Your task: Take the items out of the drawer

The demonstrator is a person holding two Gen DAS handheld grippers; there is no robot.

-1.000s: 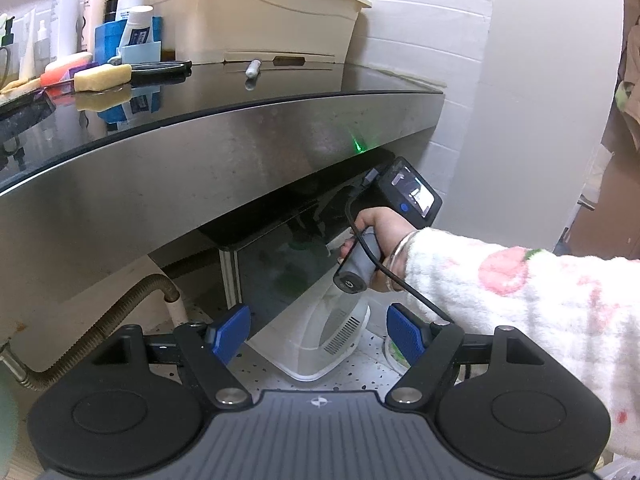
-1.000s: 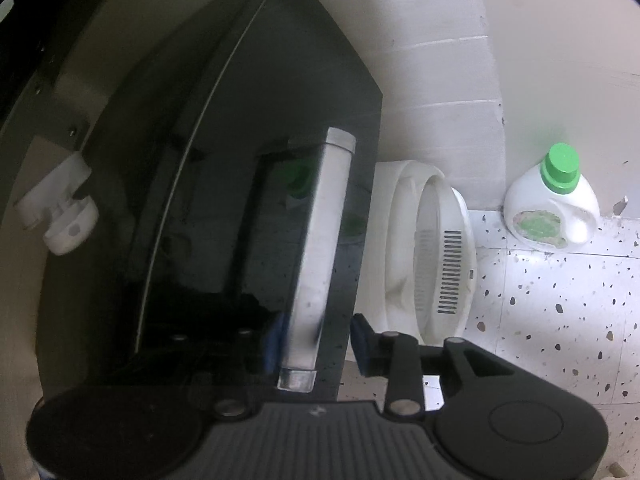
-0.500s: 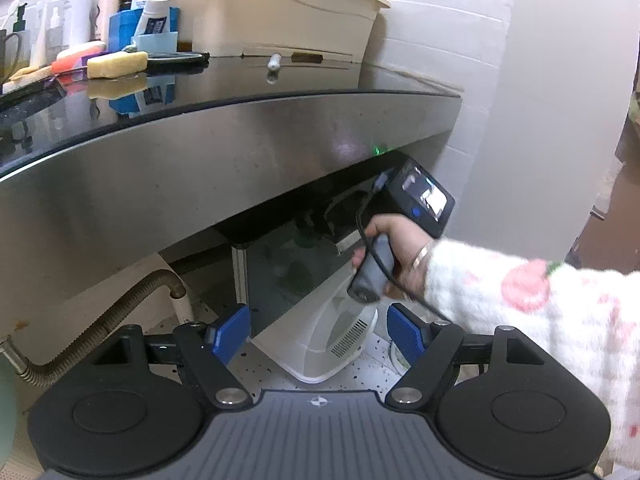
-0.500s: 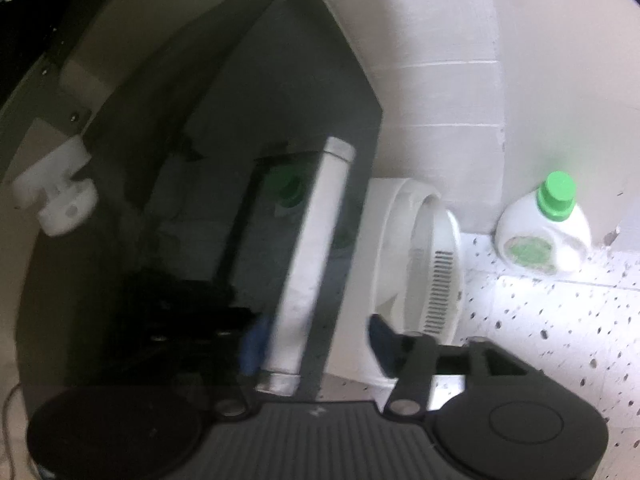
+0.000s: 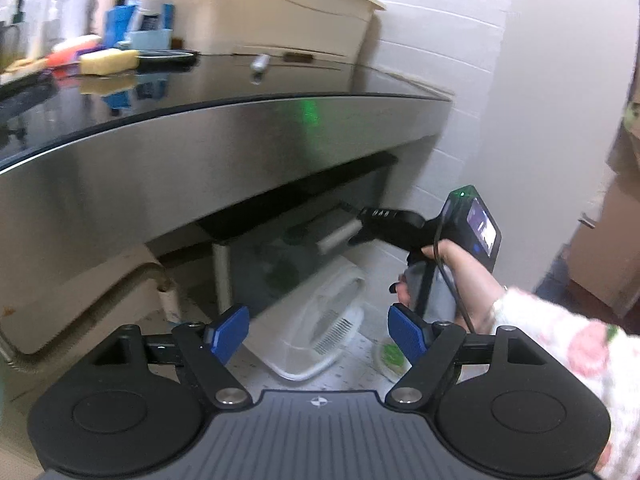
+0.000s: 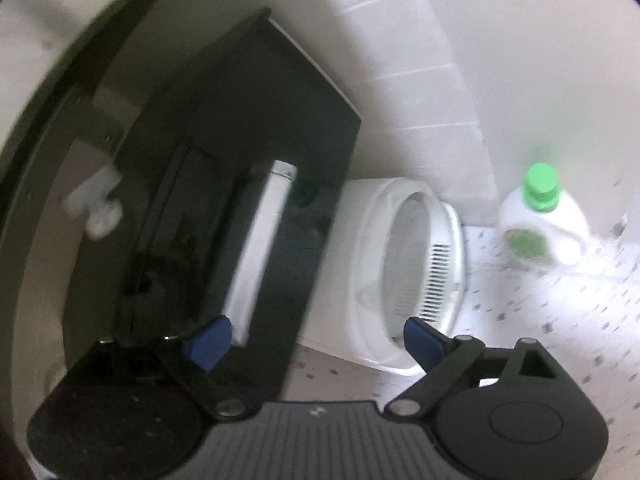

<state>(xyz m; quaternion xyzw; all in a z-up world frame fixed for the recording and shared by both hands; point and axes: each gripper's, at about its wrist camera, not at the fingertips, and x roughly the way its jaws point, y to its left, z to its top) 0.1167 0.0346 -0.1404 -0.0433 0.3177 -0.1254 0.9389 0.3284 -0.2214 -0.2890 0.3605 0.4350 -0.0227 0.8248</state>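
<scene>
The drawer [image 6: 256, 184] front is glossy black with a silver handle [image 6: 262, 248]. The bottle [image 6: 540, 224] is white with a green cap, and the floor [image 6: 560, 320] is speckled white.

white bin [image 6: 400, 280] crowding drawer front [image 6: 280, 240], open floor [image 6: 560, 320] rightward

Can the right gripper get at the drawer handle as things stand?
Probably yes. The right gripper is open, close to the silver drawer handle, its jaws not yet around it. Nothing sits between them.
</scene>
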